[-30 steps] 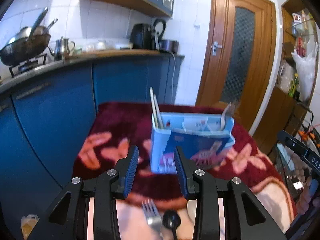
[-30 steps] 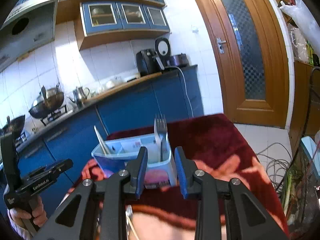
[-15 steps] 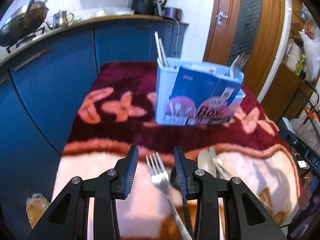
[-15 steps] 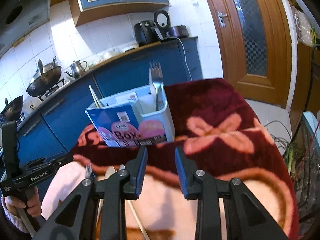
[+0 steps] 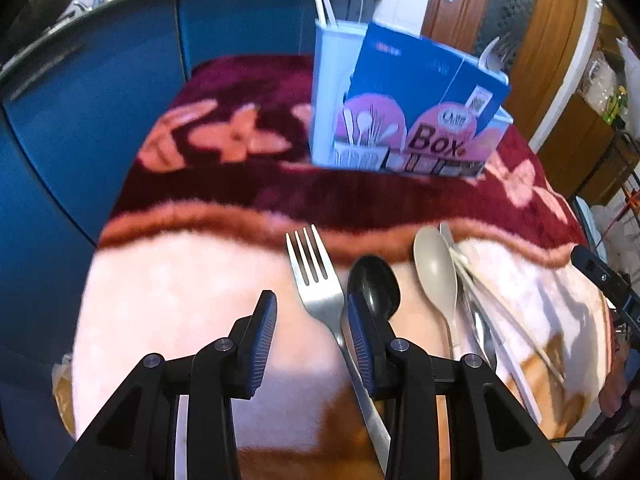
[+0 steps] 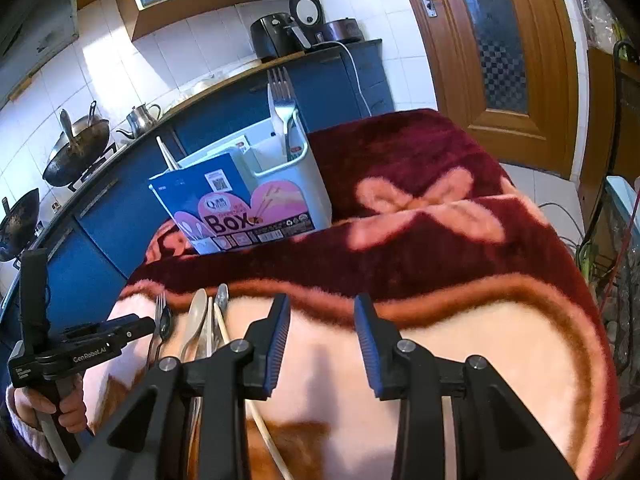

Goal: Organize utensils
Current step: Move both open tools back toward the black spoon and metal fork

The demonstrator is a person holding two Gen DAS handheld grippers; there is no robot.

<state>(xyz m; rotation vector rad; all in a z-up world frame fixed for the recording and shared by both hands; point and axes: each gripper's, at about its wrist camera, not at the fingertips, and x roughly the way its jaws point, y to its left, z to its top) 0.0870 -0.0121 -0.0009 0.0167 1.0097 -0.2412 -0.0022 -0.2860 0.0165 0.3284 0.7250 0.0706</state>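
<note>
1. We observed a plush maroon-and-pink floral blanket covering the table.
2. A pale blue plastic utensil box with a blue-and-pink printed label stood upright on the maroon band; a steel fork and white chopsticks stood in it.
3. Our left gripper hovered with its fingers spread, holding nothing, over the silver metal fork lying flat on the pink area.
4. Our right gripper likewise had its fingers apart and empty.
5. Just beside the flat fork lay a black spoon, then a beige spoon and further utensils, bunched together.
</note>
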